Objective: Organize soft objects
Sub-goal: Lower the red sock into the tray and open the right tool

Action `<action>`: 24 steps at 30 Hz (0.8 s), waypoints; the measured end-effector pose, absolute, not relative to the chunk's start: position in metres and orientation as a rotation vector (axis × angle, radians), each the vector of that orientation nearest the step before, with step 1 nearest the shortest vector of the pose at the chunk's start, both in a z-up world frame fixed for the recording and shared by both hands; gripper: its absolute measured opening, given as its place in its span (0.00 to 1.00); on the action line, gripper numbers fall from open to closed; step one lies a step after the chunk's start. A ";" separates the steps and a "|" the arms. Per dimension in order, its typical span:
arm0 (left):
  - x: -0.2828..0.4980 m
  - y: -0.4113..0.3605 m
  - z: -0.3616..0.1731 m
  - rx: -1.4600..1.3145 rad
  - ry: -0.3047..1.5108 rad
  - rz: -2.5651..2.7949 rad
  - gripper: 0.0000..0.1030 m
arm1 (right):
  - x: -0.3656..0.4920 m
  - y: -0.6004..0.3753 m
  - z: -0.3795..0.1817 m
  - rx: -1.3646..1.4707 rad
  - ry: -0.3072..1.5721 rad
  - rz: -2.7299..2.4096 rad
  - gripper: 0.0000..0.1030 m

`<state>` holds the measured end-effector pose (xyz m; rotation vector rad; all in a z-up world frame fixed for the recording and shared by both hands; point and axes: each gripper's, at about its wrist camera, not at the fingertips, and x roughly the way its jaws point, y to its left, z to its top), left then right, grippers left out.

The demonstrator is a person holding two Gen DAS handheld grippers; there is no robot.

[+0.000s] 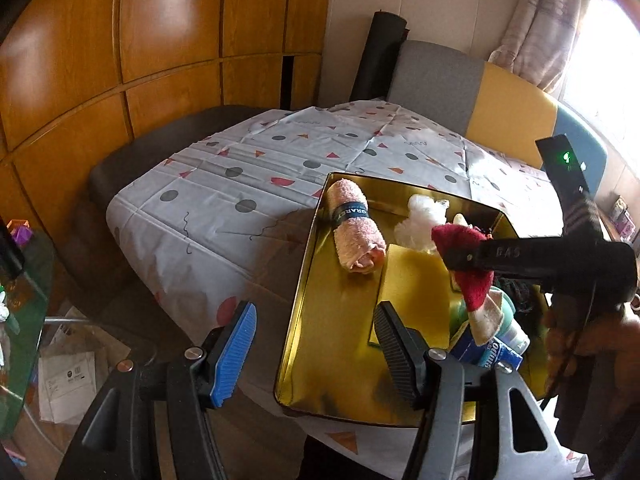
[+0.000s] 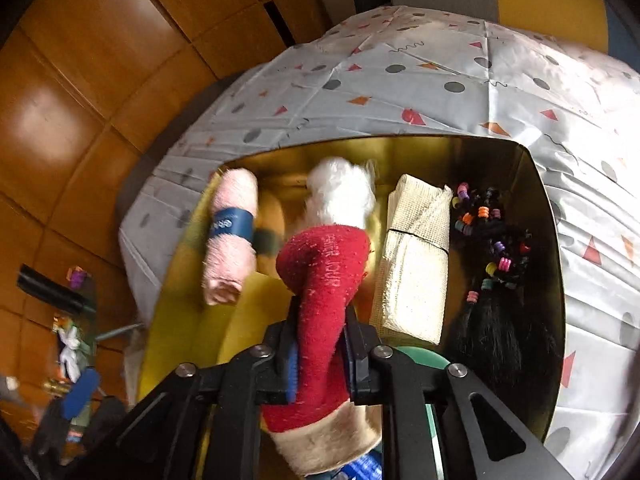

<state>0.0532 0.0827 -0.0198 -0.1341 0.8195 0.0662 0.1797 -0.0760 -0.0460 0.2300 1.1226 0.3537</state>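
Note:
A gold tray (image 1: 320, 360) sits on the patterned tablecloth. In it lie a rolled pink towel (image 1: 354, 228) with a blue band, a white fluffy puff (image 1: 420, 220) and a yellow sponge (image 1: 412, 292). My right gripper (image 2: 320, 352) is shut on a red sock with a cream cuff (image 2: 324, 288) and holds it above the tray (image 2: 536, 216); it shows in the left wrist view (image 1: 468, 258) too. The right wrist view also shows the towel (image 2: 232, 236), the puff (image 2: 340, 192), a folded cream mesh cloth (image 2: 416, 256) and a black hairpiece with coloured beads (image 2: 496, 272). My left gripper (image 1: 316, 344) is open and empty over the tray's near left edge.
A green-capped container (image 1: 504, 316) and a blue packet (image 1: 488, 354) lie at the tray's near right. The tablecloth (image 1: 224, 184) spreads left and behind the tray. A chair with grey and yellow back (image 1: 472, 92) stands behind. Wooden panels (image 1: 120, 60) lie left; papers litter the floor (image 1: 68, 376).

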 end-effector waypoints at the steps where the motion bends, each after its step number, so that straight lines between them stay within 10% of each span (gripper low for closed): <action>1: 0.053 0.083 -0.020 -0.136 0.818 0.069 0.60 | 0.178 -0.074 -0.047 0.212 1.120 0.351 0.24; 24: 0.044 0.079 -0.009 -0.118 0.788 0.056 0.60 | 0.156 -0.087 -0.039 0.167 1.072 0.330 0.55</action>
